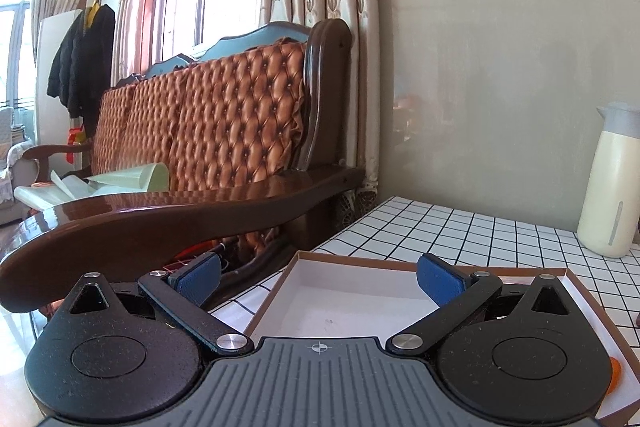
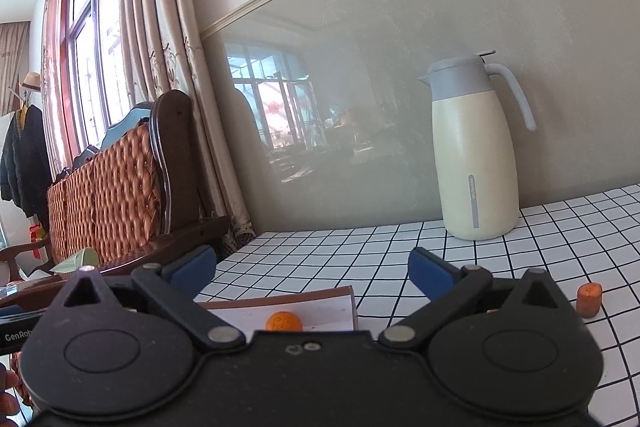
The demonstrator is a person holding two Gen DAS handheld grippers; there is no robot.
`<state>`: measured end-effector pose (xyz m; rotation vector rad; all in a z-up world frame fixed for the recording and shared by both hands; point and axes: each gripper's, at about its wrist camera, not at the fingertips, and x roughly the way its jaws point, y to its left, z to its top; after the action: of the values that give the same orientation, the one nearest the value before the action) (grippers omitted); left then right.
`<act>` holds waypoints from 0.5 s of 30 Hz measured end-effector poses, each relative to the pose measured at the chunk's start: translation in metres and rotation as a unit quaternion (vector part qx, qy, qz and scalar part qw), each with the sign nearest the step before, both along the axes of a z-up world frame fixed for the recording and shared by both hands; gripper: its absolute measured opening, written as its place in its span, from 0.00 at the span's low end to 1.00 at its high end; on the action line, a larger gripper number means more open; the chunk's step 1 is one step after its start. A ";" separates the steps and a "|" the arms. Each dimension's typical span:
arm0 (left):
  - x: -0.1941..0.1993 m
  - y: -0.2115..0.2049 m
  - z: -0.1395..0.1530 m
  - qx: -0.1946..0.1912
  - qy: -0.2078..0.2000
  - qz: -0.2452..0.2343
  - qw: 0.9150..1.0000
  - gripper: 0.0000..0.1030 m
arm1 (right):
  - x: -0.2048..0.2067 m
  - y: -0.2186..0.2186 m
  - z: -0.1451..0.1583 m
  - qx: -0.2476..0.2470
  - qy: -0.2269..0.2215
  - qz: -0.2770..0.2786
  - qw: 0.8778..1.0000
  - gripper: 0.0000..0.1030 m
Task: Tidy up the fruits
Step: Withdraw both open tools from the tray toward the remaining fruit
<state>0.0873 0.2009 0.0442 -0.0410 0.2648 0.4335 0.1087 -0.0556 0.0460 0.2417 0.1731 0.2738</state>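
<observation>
Right wrist view: the right gripper (image 2: 312, 269) stood spread wide, nothing between the pads. An orange (image 2: 283, 321) lay in the box (image 2: 344, 297), just under and slightly left of the gap. A carrot piece (image 2: 589, 299) stood upright on the checked table (image 2: 400, 247), outside the right jaw, well apart from the box. Left gripper (image 1: 320, 277) also released, empty, hovering over the box's bare floor; an orange sliver showed at its right edge. Judged: the right hand was nearer the carrot piece, long axis vertical.
</observation>
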 end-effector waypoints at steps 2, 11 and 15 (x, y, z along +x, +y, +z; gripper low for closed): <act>-0.001 -0.003 0.000 0.001 0.001 -0.002 1.000 1.00 | -0.003 0.001 0.001 -0.007 -0.004 0.005 1.000 0.94; -0.014 -0.022 -0.005 0.004 0.013 -0.015 1.000 1.00 | -0.016 0.008 -0.005 -0.042 0.006 0.042 0.998 0.94; -0.023 -0.030 -0.009 -0.001 0.017 -0.019 1.000 1.00 | -0.022 0.009 -0.010 -0.053 0.023 0.060 0.996 0.94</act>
<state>0.0647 0.1713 0.0356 -0.0312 0.2995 0.3964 0.0869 -0.0467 0.0362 0.1322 0.2482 0.3780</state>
